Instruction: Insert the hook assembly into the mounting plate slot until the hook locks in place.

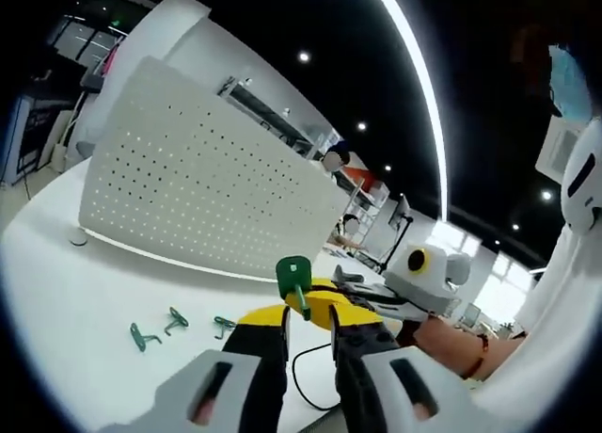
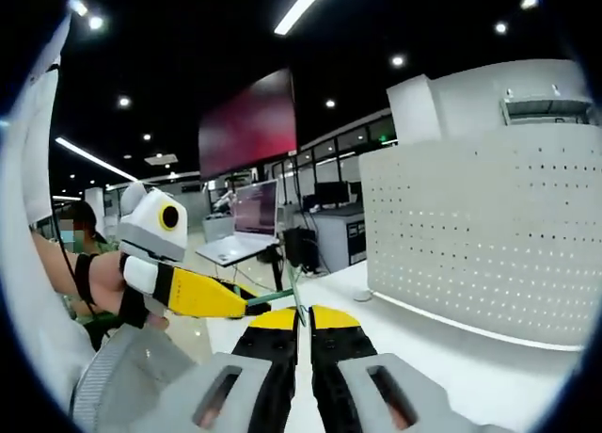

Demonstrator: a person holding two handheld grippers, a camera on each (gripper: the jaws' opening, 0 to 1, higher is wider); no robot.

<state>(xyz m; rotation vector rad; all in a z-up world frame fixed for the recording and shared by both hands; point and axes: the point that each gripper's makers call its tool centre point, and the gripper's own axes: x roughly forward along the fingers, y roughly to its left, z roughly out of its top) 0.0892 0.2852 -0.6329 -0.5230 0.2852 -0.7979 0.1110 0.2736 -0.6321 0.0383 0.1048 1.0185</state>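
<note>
Both grippers, left gripper (image 1: 308, 322) and right gripper (image 2: 303, 322), pinch the small, light, rigid green plastic hook (image 1: 296, 280) by its shank, near the white perforated plate (image 1: 198, 184).

One white perforated pegboard panel (image 1: 202, 174) stands across the upper left of the left gripper view. Three small green plastic hooks lie loose on the white table at lower left: one (image 1: 142, 337), a second (image 1: 176, 320), a third (image 1: 224, 326). A fourth green hook with a square head (image 1: 295, 280) sits at lower centre. Two yellow-and-black grippers appear, one at bottom centre (image 1: 309, 328) and one at right (image 1: 353, 301).
</note>
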